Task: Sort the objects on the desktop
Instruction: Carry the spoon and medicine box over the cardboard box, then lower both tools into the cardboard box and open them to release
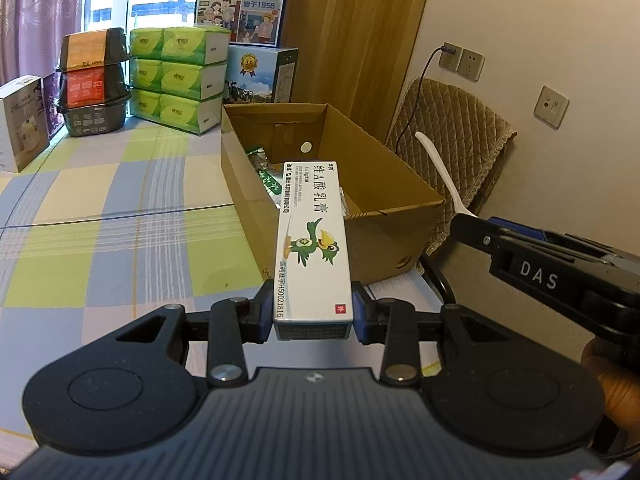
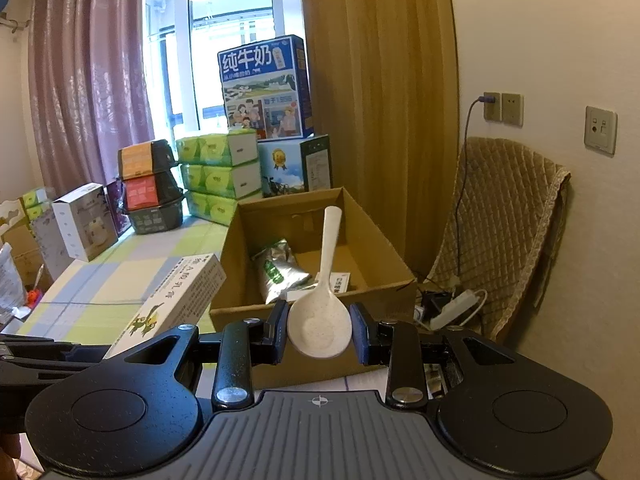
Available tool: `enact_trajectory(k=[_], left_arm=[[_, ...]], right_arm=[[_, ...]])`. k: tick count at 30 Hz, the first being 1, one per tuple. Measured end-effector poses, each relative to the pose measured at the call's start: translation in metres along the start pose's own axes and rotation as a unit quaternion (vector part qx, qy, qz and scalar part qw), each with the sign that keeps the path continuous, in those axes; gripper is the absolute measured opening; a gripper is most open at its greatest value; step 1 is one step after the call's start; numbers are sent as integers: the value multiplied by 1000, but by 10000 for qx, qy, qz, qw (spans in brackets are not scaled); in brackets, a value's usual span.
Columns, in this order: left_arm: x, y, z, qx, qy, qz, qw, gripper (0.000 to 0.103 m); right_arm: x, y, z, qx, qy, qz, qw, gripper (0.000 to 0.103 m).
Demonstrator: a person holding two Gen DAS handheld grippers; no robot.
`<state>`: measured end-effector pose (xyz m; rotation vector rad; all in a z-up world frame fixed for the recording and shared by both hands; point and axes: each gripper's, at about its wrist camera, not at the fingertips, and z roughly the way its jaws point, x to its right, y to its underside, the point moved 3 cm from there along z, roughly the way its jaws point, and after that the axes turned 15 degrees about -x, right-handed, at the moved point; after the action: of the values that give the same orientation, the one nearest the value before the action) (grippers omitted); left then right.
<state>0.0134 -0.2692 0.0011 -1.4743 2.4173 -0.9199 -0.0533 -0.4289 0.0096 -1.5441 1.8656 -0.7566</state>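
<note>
My left gripper (image 1: pixel 313 314) is shut on a long white ointment box (image 1: pixel 312 236) with a green bird drawing, held in the air and pointing toward the open cardboard box (image 1: pixel 384 224). The same ointment box (image 2: pixel 176 300) shows at the lower left of the right wrist view. My right gripper (image 2: pixel 320 330) is shut on the bowl of a white plastic spoon (image 2: pixel 320 320), its handle pointing up over the cardboard box (image 2: pixel 384 292). Inside lies a silver and green pouch (image 2: pixel 276 272). The spoon handle (image 1: pixel 440 172) and the right gripper (image 1: pixel 468 226) show at the right of the left wrist view.
A checked cloth (image 1: pixel 100 208) covers the table. At the back stand green tissue packs (image 1: pixel 180 76), stacked black baskets (image 1: pixel 94 84), milk cartons (image 2: pixel 266 88) and a white box (image 1: pixel 20 124). A quilted chair (image 2: pixel 504 232) and wall sockets (image 2: pixel 502 108) are to the right.
</note>
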Motion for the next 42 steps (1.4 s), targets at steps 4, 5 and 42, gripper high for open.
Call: enact_trajectory(k=[4, 5, 42], left_arm=[[3, -10, 6, -12, 48, 28, 10000, 32], [4, -13, 8, -13, 59, 37, 10000, 32], [-5, -106, 77, -55, 310, -343, 9989, 32]], right_arm=[[7, -10, 7, -11, 58, 23, 10000, 30], [9, -12, 9, -8, 73, 16, 10000, 30], [26, -84, 91, -114, 131, -316, 9994, 30]])
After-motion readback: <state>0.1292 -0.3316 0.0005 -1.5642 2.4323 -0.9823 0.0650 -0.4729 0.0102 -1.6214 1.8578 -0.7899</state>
